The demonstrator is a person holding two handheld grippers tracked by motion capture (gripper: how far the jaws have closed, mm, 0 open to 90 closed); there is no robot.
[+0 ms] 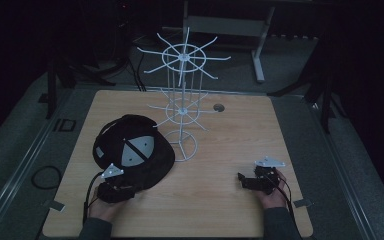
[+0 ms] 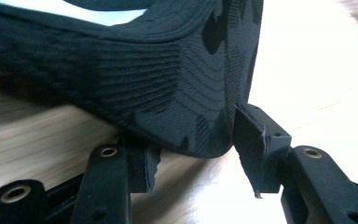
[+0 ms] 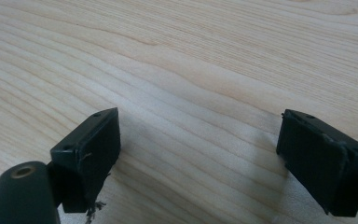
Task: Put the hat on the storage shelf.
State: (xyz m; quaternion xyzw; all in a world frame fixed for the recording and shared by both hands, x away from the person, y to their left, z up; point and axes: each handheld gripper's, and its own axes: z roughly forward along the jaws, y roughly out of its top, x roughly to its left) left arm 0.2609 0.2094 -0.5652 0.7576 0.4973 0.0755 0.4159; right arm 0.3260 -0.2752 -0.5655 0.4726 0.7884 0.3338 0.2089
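A black cap (image 1: pixel 145 167) with a pale grey panel lies on the left half of the wooden table (image 1: pixel 215 210), close to a white wire rack (image 1: pixel 182 100). My left gripper (image 1: pixel 126 188) sits at the cap's near edge. In the left gripper view the ribbed brim of the cap (image 2: pixel 144 79) hangs down between the jaws of the left gripper (image 2: pixel 191 149). They stand apart and the right pad (image 2: pixel 254 149) is just clear of the cloth. My right gripper (image 1: pixel 245 181) rests low at the table's near right, open, with bare wood between the pads of the right gripper (image 3: pixel 200 130).
The wire rack has hooked arms at two levels and a ring base (image 1: pixel 184 145) beside the cap. A round cable hole (image 1: pixel 219 107) lies at the table's far side. Bare wood (image 3: pixel 191 56) stretches between the two grippers. Dark floor surrounds the table.
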